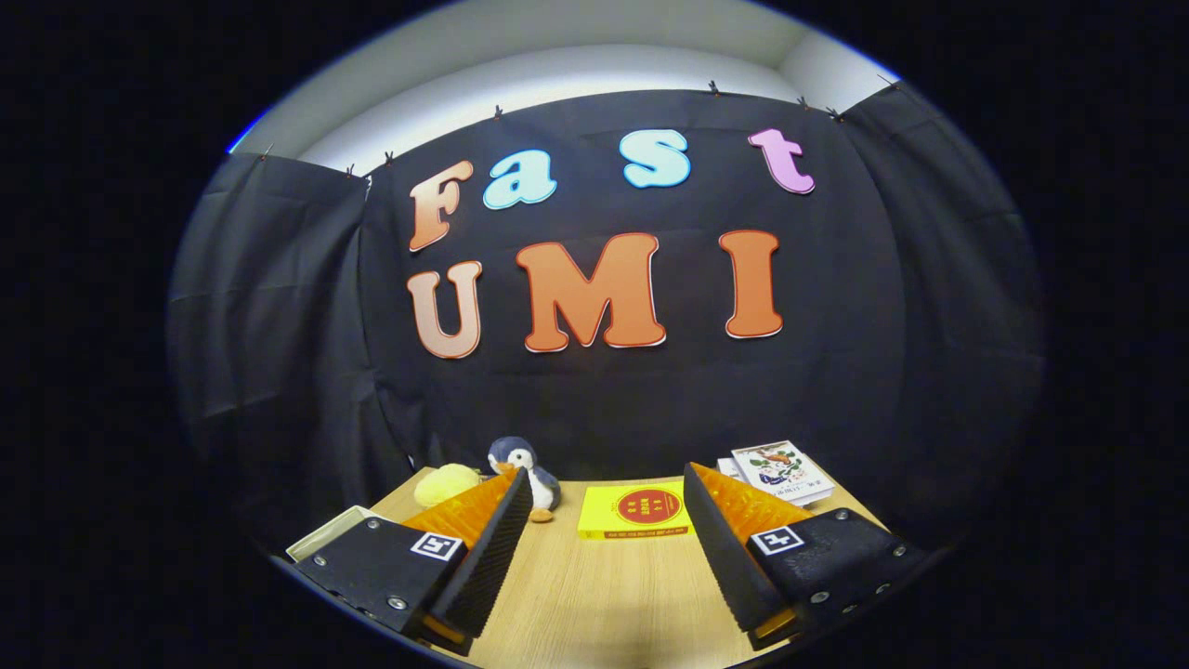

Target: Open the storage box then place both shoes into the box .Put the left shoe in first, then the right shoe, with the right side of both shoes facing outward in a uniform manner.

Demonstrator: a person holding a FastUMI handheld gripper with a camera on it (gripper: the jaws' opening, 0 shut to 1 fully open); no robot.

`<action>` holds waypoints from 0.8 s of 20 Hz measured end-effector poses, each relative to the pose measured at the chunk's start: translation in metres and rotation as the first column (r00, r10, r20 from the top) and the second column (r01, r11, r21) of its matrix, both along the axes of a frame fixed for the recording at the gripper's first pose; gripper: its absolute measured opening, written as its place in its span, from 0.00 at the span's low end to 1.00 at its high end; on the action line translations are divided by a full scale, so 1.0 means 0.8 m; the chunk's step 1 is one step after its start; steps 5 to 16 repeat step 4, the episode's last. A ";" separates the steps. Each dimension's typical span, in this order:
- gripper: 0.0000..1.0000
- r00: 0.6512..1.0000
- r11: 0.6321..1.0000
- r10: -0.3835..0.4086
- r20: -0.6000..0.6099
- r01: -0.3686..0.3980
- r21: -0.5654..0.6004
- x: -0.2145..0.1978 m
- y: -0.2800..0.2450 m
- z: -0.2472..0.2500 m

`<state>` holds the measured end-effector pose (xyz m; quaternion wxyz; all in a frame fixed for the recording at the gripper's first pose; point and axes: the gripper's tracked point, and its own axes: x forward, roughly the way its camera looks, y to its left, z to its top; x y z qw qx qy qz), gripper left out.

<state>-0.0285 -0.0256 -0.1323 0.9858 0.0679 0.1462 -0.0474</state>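
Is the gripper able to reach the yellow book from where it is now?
Probably yes. The gripper has its fingers open with nothing between them, and the yellow book lies flat on the wooden table just ahead, in line with the gap. The penguin toy stands off to one side.

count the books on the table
2, maybe more: a yellow book lies beyond the open gripper, between its fingers. A white book tops a small stack past the right finger, so others may be hidden beneath it.
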 end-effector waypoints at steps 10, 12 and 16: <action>0.97 0.997 0.999 -0.014 0.074 0.018 -0.051 0.002 -0.031 0.021; 0.97 0.997 0.999 -0.014 0.074 0.018 -0.051 0.002 -0.031 0.021; 0.97 0.997 0.999 -0.014 0.074 0.018 -0.051 0.002 -0.031 0.021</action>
